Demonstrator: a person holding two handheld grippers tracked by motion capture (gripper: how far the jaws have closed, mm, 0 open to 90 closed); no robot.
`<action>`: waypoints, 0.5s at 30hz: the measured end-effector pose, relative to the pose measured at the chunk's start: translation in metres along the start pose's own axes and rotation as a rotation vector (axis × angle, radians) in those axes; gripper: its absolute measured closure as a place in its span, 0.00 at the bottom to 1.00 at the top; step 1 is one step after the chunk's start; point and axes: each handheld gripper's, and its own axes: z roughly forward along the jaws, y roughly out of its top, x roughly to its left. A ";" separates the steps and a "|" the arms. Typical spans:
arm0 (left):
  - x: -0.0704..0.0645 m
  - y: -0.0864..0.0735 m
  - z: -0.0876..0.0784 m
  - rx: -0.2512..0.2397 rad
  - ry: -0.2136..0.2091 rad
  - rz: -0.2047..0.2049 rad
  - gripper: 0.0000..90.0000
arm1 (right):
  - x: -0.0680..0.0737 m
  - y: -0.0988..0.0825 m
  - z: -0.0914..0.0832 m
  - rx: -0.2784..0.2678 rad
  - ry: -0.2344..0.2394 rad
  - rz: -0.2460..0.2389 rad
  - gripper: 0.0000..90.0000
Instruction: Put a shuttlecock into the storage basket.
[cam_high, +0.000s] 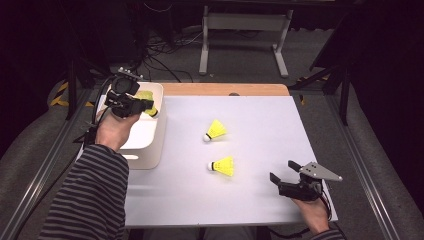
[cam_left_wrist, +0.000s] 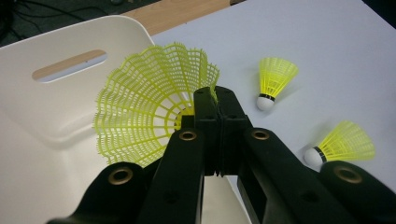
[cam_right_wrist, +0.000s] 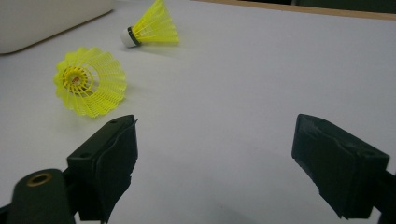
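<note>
My left gripper (cam_high: 146, 106) hangs over the white bin (cam_high: 150, 150) at the table's left, shut on the skirt rim of a yellow shuttlecock (cam_left_wrist: 149, 105). In the left gripper view its jaws pinch the netted skirt above the bin's inside (cam_left_wrist: 60, 102). Two more yellow shuttlecocks lie on the white table: one (cam_high: 216, 130) near the middle, another (cam_high: 223, 166) closer to me. My right gripper (cam_high: 283, 171) rests at the front right, open and empty. In the right gripper view the nearer shuttlecock (cam_right_wrist: 89, 80) lies ahead to the left, the farther shuttlecock (cam_right_wrist: 152, 26) beyond it.
The white table top (cam_high: 260, 125) ends in a wooden strip (cam_high: 225, 89) at the back. A metal stand (cam_high: 245, 30) and cables lie on the floor behind. The bin's handle slot (cam_left_wrist: 70, 65) faces the left gripper.
</note>
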 end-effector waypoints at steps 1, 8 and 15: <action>0.001 0.000 0.000 0.000 0.002 -0.002 0.99 | 0.000 0.000 0.000 0.000 0.000 0.000 0.16; 0.007 -0.003 0.001 0.009 0.024 -0.009 0.99 | 0.000 0.000 0.000 -0.001 0.000 -0.001 0.16; 0.014 -0.007 0.003 0.015 0.042 -0.030 0.99 | 0.000 0.000 0.000 -0.001 0.000 -0.001 0.16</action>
